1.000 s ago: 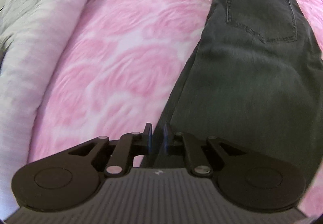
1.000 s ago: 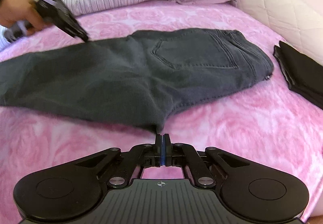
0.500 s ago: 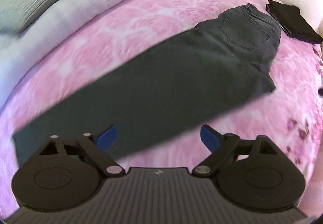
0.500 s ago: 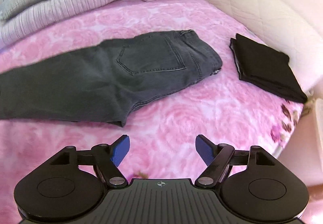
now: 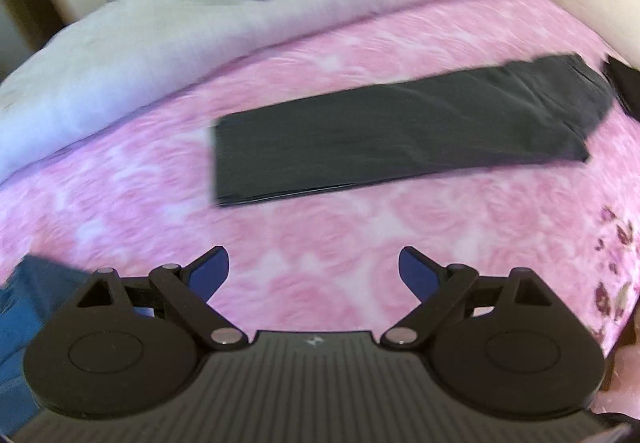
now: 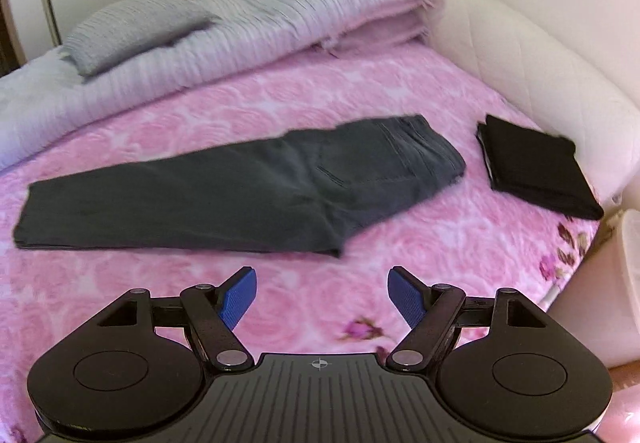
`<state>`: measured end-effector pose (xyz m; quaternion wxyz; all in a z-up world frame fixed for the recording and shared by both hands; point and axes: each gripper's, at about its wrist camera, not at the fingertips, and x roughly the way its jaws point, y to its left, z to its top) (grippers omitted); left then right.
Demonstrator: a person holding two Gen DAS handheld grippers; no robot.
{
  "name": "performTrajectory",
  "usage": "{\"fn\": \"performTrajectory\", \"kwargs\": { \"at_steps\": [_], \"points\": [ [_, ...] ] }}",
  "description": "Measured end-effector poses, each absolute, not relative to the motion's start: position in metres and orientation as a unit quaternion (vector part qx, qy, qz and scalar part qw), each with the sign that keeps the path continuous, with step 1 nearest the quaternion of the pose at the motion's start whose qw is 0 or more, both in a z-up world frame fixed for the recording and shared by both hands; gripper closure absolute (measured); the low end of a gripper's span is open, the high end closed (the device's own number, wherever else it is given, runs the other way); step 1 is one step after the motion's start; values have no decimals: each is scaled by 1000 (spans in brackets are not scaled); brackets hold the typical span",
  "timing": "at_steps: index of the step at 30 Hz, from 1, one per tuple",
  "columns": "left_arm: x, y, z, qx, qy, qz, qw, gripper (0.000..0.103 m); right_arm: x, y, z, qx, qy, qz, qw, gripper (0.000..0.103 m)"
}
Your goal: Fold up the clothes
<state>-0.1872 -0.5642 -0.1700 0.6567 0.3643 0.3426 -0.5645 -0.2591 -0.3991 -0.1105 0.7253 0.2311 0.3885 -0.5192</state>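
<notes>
The jeans (image 6: 240, 195) lie flat mid-bed, legs stacked, waist toward the black stack (image 6: 536, 171) at the right edge. Left gripper (image 5: 314, 271) and right gripper (image 6: 322, 297) hover spread and empty. Pinching only the top leg's hem would likely split the layers and skew the fold.

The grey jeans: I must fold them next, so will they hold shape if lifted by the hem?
Probably not. The grey jeans lie limp and flat on the pink bedspread, so they would likely drape. Denim with doubled legs suggests some weight; the textured cover may resist sliding.
</notes>
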Motion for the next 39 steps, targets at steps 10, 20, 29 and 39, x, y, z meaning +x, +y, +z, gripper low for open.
{"fn": "performTrajectory", "kwargs": {
  "at_steps": [10, 20, 29, 39],
  "points": [
    [-153, -524, -137, 308, 346, -541, 702, 13, -204, -367, -81, 200, 406, -482, 750, 27],
    [-205, -531, -130, 303, 340, -560, 692, 13, -237, -368, -75, 208, 420, -476, 744, 27],
    [-242, -528, -136, 307, 350, -547, 696, 13, -267, -380, -85, 216, 425, -455, 752, 27],
    [-223, -506, -157, 350, 332, -521, 704, 13, -177, -355, -140, 119, 471, -283, 827, 27]
  ]
}}
